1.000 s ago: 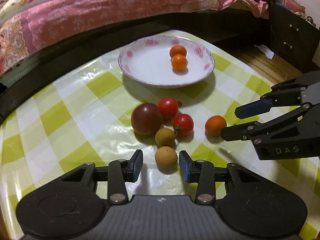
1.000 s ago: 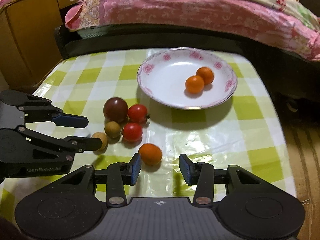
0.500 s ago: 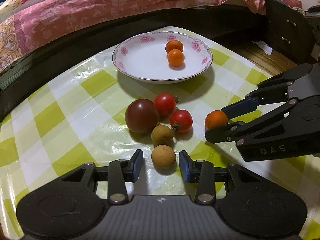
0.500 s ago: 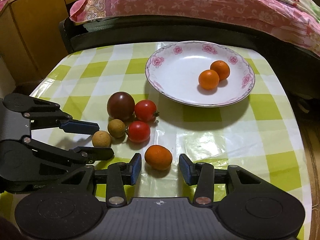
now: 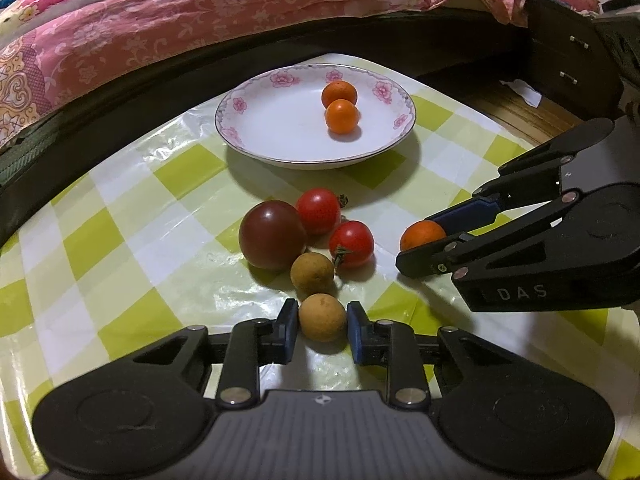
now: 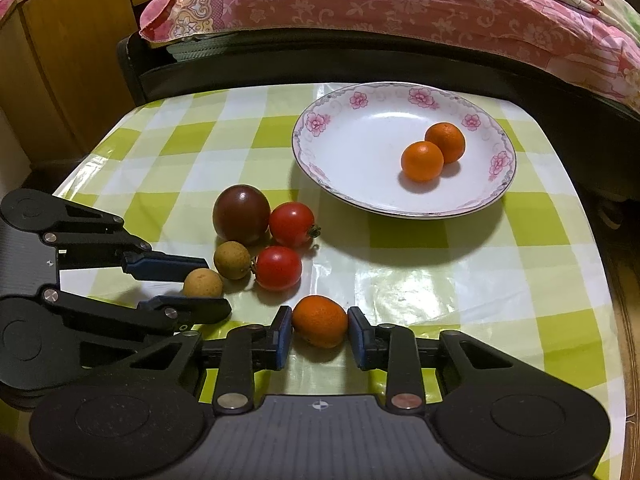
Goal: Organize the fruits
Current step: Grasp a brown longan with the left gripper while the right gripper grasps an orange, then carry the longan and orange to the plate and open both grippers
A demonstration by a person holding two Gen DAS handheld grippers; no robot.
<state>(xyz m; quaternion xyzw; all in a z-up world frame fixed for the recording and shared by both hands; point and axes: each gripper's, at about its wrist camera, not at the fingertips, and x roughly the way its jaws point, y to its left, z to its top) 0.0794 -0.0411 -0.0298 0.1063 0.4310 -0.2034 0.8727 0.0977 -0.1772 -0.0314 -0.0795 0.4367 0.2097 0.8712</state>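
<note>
On the green-checked tablecloth [image 5: 120,240], my left gripper [image 5: 322,312] is shut on a brown longan [image 5: 322,317]. A second longan [image 5: 312,273], two red tomatoes [image 5: 318,210] and a dark tomato [image 5: 272,240] lie just beyond it. My right gripper [image 6: 320,326] has a small orange fruit [image 6: 319,321] between its blue pads; the jaws are closing and both pads touch it. The flowered white plate [image 6: 360,160] behind holds two small oranges [image 6: 422,160]. Each gripper shows in the other's view: the right gripper [image 5: 420,240] and the left gripper [image 6: 204,286].
A bed with a pink quilt [image 5: 200,20] and a dark frame runs behind the table. A wooden cabinet [image 6: 60,80] stands at the back left and dark drawers [image 5: 568,60] at the right. The table's right edge [image 6: 612,280] drops to the floor.
Both grippers have edged forward around their fruits and narrowed: the left onto the near longan, the right from wide open onto the loose orange fruit.
</note>
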